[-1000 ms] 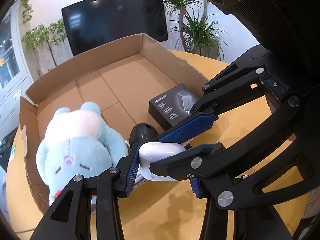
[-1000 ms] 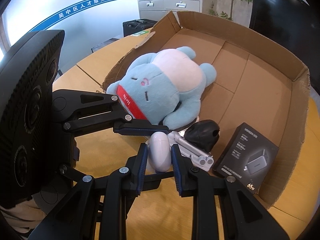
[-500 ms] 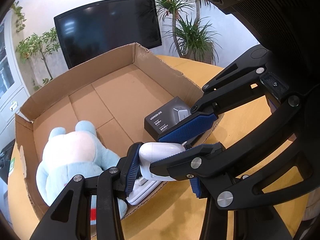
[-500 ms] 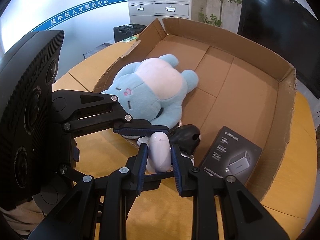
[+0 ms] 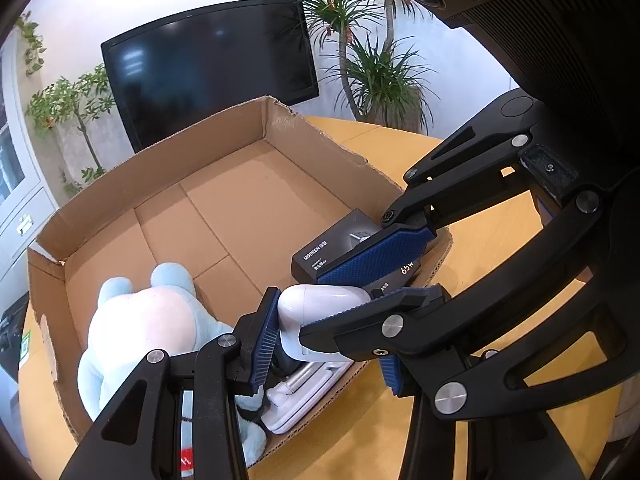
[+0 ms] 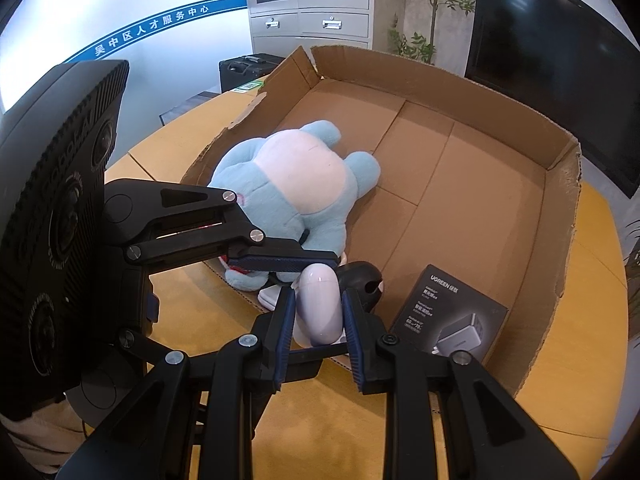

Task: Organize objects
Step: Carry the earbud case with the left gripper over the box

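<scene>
A white oval case is clamped between both grippers, held over the near edge of the cardboard box. My left gripper pinches it along its length; my right gripper pinches it across its sides. Below the case lie a silver-and-white device and a black rounded object. A blue plush toy and a black charger box lie inside the cardboard box.
The box stands on a round yellow-wood table. A large dark screen and potted plants are behind it. Grey cabinets and a black case stand beyond the table.
Both grippers have lifted and drawn back with the white case; the box and plush now look lower and farther, and the silver device beneath is uncovered.
</scene>
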`<state>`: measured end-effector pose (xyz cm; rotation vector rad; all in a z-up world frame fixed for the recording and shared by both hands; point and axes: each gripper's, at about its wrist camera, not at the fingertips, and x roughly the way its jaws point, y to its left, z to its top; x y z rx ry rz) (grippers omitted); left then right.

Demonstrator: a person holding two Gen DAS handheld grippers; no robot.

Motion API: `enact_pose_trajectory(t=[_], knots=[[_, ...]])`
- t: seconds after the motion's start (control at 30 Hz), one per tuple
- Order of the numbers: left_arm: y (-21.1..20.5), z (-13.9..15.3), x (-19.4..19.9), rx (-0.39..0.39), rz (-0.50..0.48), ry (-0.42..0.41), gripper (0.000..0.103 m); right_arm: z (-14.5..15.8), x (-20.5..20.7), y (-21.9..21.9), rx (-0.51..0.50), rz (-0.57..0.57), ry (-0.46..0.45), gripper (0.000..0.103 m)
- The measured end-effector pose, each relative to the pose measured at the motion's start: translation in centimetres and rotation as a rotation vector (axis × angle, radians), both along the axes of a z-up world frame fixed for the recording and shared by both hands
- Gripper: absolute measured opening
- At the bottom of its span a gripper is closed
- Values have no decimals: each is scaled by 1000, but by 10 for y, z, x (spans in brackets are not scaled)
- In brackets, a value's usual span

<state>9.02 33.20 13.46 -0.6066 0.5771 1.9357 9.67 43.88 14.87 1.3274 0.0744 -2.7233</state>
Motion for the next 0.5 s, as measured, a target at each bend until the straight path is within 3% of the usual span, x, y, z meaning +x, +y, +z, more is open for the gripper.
enact_pose_trajectory(t=[0.5], knots=[[7,1,-5,-1,-5,3,43,3,-5,8,5,-7,4,22]])
